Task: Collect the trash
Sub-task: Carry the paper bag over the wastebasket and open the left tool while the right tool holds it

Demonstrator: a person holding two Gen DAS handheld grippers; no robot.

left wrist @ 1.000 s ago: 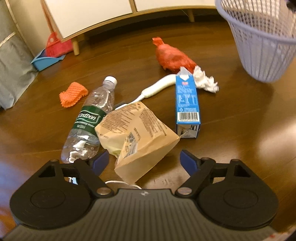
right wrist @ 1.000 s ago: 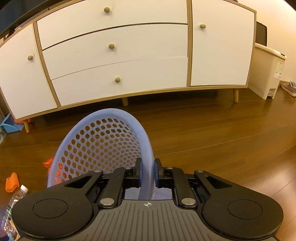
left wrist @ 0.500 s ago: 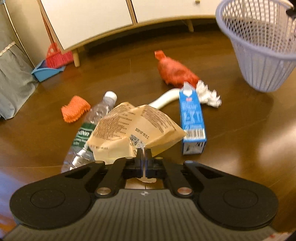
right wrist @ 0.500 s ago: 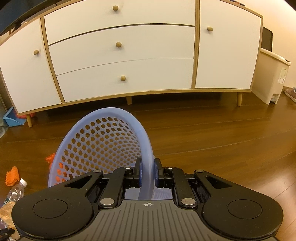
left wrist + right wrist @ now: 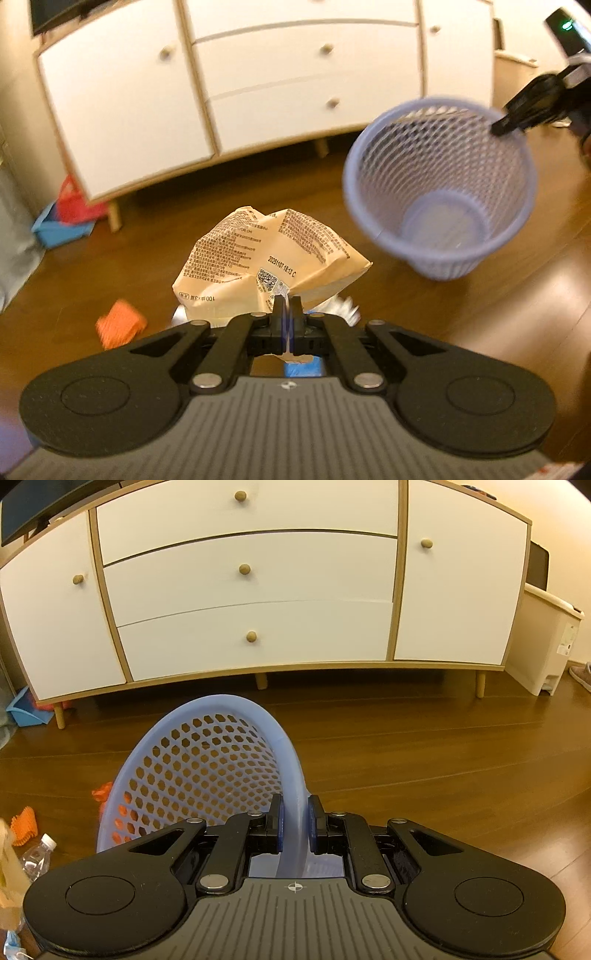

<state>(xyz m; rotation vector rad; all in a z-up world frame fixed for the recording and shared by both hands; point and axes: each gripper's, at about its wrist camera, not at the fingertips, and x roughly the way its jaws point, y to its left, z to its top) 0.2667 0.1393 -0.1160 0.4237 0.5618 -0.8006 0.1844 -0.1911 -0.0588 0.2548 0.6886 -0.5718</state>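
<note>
My left gripper [image 5: 286, 306] is shut on the corner of a crumpled tan paper bag [image 5: 258, 266] printed with black text, held up off the floor. Ahead and to its right a lilac mesh wastebasket [image 5: 439, 184] tilts its mouth toward the bag; nothing lies inside it. My right gripper [image 5: 294, 821] is shut on that wastebasket's rim [image 5: 291, 775], and it also shows as a black gripper [image 5: 532, 107] at the rim in the left wrist view. An orange scrap [image 5: 120, 324] and a plastic bottle [image 5: 37, 856] lie on the floor.
A white sideboard [image 5: 251, 587] on wooden legs stands along the far wall. A blue dustpan [image 5: 59, 229] with a red brush sits by its left leg. A white bin [image 5: 546, 646] stands at the right. More litter, orange [image 5: 24, 821] and white [image 5: 340, 306], lies on the wooden floor.
The left gripper closed on the tan paper bag and lifted it off the floor, swinging up toward the wastebasket. The right gripper tilted the wastebasket toward the bag.
</note>
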